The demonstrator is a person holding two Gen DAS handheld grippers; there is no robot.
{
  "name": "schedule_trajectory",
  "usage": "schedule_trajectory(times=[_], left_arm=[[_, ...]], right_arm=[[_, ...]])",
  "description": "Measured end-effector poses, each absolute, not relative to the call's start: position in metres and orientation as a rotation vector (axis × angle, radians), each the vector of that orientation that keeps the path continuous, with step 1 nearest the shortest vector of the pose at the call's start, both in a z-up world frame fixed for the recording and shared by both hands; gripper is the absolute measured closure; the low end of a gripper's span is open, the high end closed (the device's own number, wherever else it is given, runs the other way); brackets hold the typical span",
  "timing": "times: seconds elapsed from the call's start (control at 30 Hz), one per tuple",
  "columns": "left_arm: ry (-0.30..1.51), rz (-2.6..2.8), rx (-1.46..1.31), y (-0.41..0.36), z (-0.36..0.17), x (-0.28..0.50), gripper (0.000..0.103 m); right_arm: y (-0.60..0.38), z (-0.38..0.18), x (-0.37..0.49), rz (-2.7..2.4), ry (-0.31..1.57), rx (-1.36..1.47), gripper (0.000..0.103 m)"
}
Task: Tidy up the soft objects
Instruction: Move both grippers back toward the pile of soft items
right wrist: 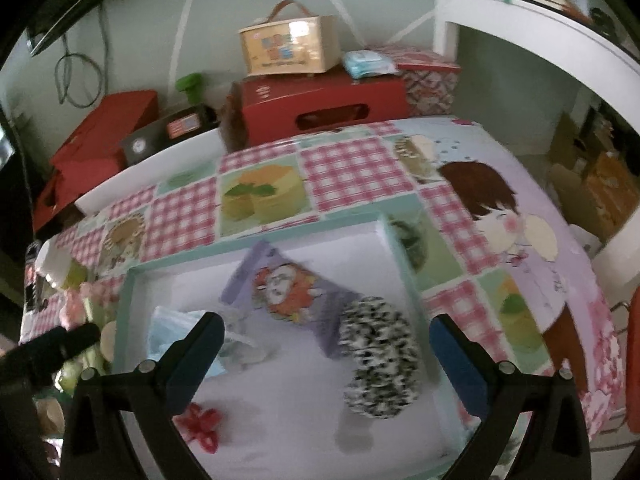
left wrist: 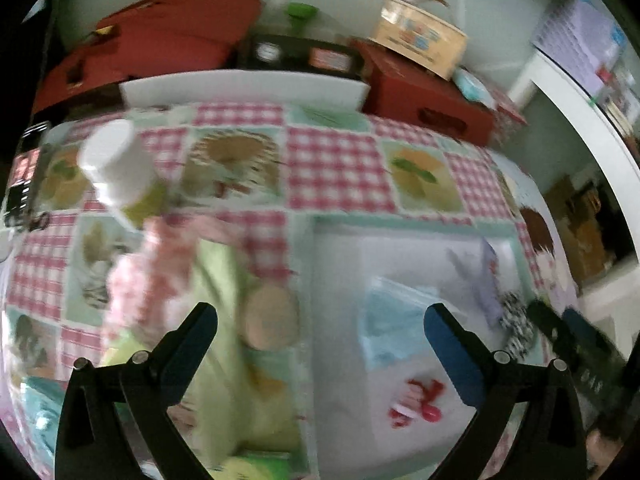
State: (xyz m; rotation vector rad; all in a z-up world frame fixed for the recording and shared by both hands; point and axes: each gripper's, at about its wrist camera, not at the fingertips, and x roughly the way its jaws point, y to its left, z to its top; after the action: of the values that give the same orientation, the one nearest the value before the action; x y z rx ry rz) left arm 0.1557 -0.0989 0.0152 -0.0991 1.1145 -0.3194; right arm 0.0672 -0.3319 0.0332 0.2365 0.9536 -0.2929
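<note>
I have both jaws spread wide and empty: the left hand-held gripper (left wrist: 320,344) above the soft green cloth (left wrist: 224,312) on the table (left wrist: 332,160), the right hand-held gripper (right wrist: 326,354) over the shallow white box (right wrist: 256,272). Inside it lie a fluffy speckled scrunchie (right wrist: 380,360) and a purple pouch (right wrist: 280,288). I judge the cloth comes next.

Between your right gripper's (right wrist: 326,340) blue pads lies a black-and-white speckled scrunchie (right wrist: 380,360) on a lilac pouch (right wrist: 280,284); the white tray (right wrist: 256,256) is mint-rimmed, the tablecloth (right wrist: 344,168) pink gingham.

Blurred green cloth (left wrist: 224,320) runs off the bottom edge
</note>
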Motion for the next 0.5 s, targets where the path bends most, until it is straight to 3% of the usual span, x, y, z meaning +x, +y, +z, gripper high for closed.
schedule_trajectory(times=[0.5], left_arm=[[1.153,-0.051,-0.215,0.026,0.013,0.184,0.000]], right_arm=[[-0.248,0.028,0.097,-0.068,0.995,0.168,0.000]])
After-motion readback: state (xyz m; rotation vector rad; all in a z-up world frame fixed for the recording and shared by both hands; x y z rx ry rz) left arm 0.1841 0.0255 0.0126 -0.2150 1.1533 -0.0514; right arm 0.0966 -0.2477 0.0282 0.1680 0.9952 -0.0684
